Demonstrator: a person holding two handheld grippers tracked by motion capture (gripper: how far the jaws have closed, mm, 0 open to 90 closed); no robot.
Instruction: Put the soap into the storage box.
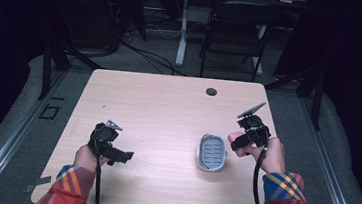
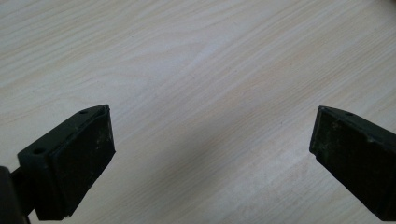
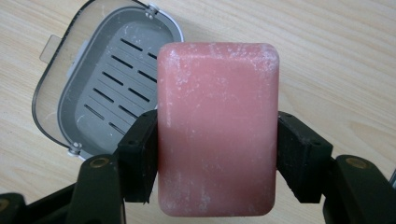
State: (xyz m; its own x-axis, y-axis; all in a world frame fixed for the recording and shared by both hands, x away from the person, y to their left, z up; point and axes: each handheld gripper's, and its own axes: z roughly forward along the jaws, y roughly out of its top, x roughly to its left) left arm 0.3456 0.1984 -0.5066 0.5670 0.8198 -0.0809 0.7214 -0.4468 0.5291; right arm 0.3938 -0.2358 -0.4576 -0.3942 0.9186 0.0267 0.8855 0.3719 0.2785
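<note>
A pink soap bar (image 3: 217, 126) is clamped between the jaws of my right gripper (image 3: 217, 156), held just above the table. In the high view that right gripper (image 1: 242, 139) hovers beside the right side of a grey soap dish (image 1: 212, 152), and a bit of the pink soap bar (image 1: 235, 136) shows at its tip. The soap dish (image 3: 100, 88) has a slotted grey tray and a clear lid lying open around it. My left gripper (image 1: 126, 155) rests low at the table's left front, open, with bare wood between its pads (image 2: 81, 161).
The light wooden table (image 1: 168, 106) has a cable hole (image 1: 211, 91) near its far edge. Beyond it stand a folding chair (image 1: 235, 34) and a white desk leg (image 1: 182, 32) with cables on the floor.
</note>
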